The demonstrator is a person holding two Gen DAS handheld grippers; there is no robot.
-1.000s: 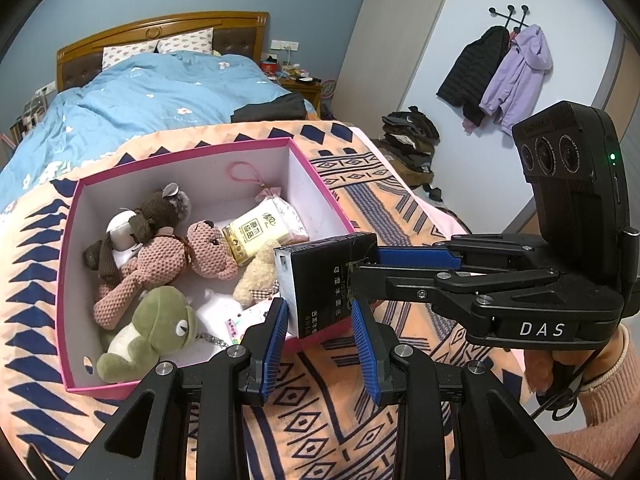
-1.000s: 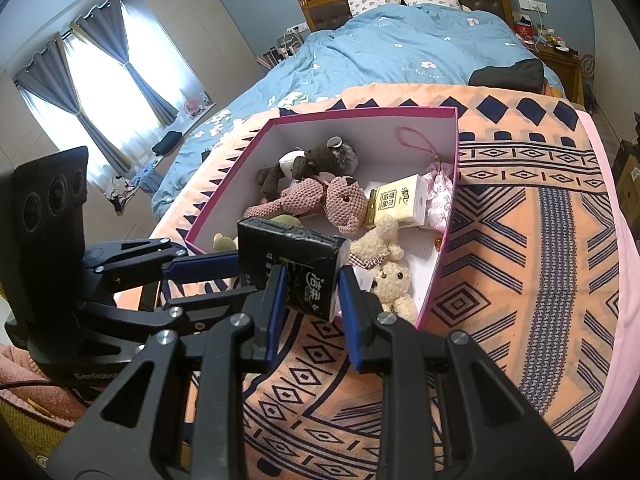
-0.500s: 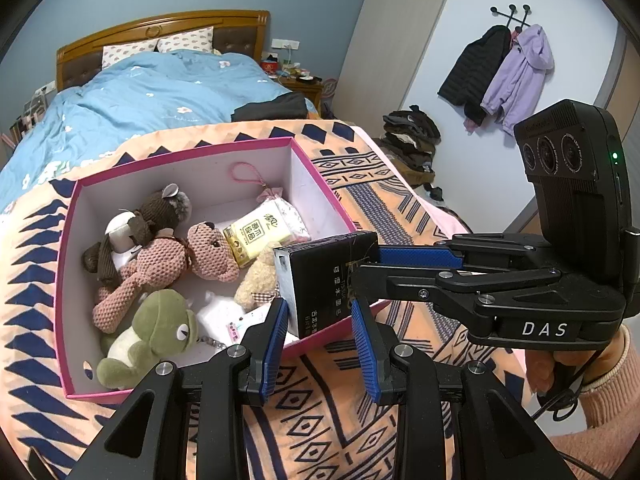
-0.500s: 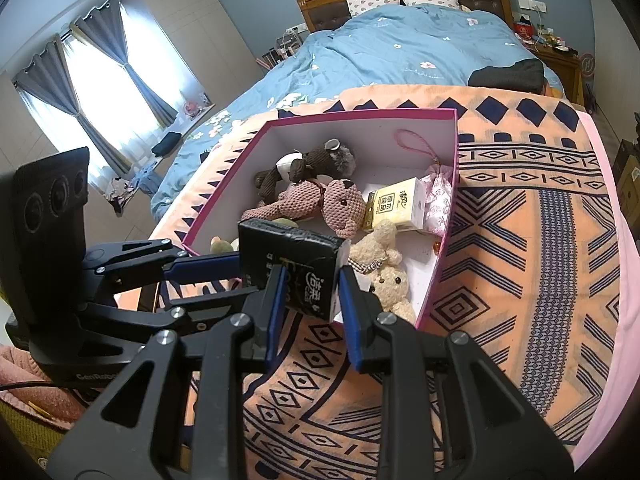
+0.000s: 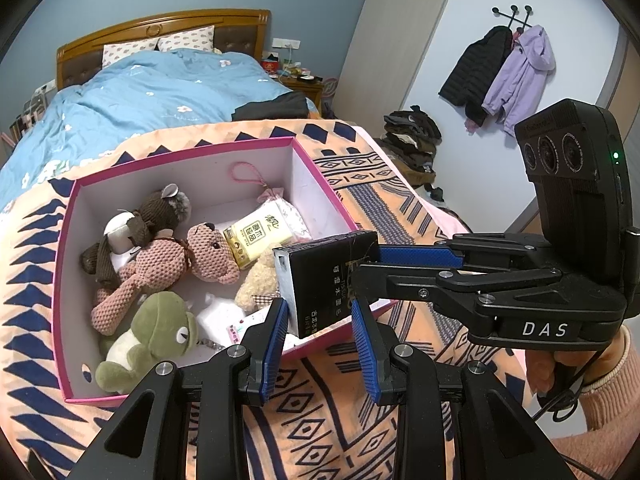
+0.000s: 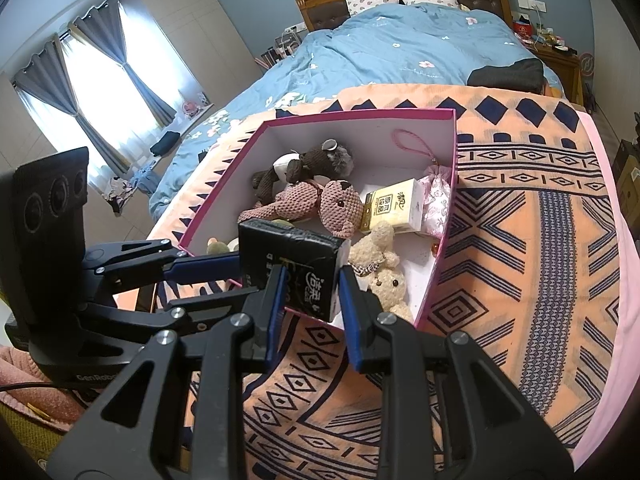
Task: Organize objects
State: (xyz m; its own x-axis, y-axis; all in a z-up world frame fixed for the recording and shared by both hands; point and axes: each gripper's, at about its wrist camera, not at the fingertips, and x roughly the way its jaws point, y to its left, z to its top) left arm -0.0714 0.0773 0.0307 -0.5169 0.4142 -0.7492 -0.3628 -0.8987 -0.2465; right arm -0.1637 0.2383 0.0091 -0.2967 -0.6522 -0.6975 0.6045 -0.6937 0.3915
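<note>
A black tissue pack hangs over the near rim of the pink-edged white box. My left gripper is shut on its lower sides. From the right, my right gripper is shut on the same pack. In the right wrist view the pack sits between the right gripper's blue pads, and the left gripper reaches in from the left. The box holds a pink bear, a green frog, a brown toy, a cream bear and a yellow tissue pack.
The box rests on an orange patterned blanket across the foot of a bed with a blue duvet. A dark garment lies behind the box. Coats hang on the wall; a clothes pile lies below. A hand holds the right gripper.
</note>
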